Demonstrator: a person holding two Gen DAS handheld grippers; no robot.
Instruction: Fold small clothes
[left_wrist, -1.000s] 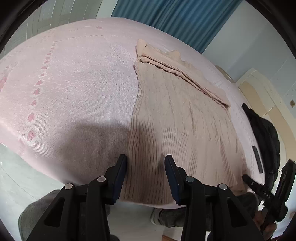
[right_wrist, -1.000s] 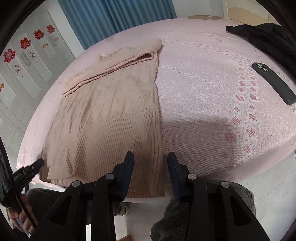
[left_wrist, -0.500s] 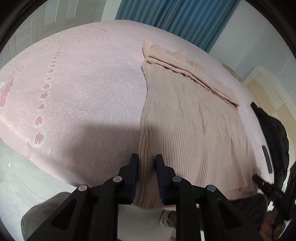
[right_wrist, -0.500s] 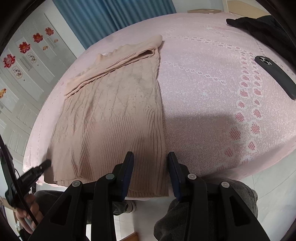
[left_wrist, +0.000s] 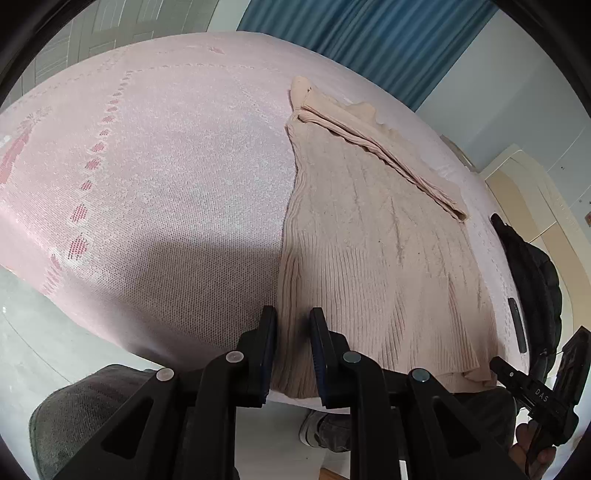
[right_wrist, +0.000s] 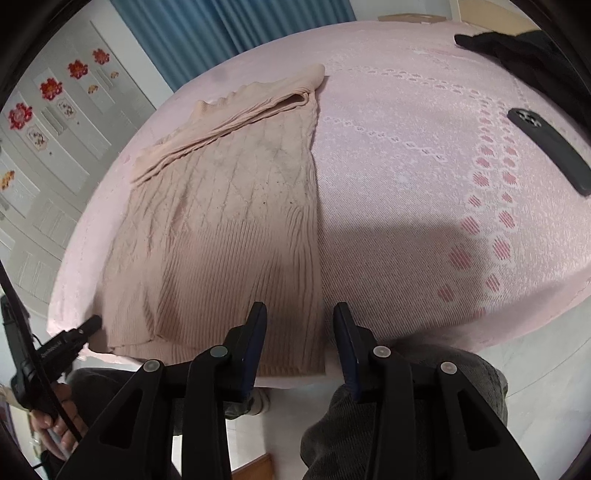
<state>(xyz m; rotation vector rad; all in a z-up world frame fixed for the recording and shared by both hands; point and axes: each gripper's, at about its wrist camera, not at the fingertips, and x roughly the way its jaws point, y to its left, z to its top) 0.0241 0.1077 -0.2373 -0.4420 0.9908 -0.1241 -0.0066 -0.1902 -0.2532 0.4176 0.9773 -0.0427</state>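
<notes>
Sweater (left_wrist: 373, 258) flat on bed (left_wrist: 166, 166), hem at near edge | left gripper (left_wrist: 291, 350) narrowed since a second ago, straddling left hem corner, not clamped yet | right gripper (right_wrist: 299, 343) spread wide over right hem corner | I'd pinch both next, then fold.

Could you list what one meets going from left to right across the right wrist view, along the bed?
Left claw at the hem corner → beige knit sweater → bare pink bedspread → row of pink woven motifs → black phone.
</notes>
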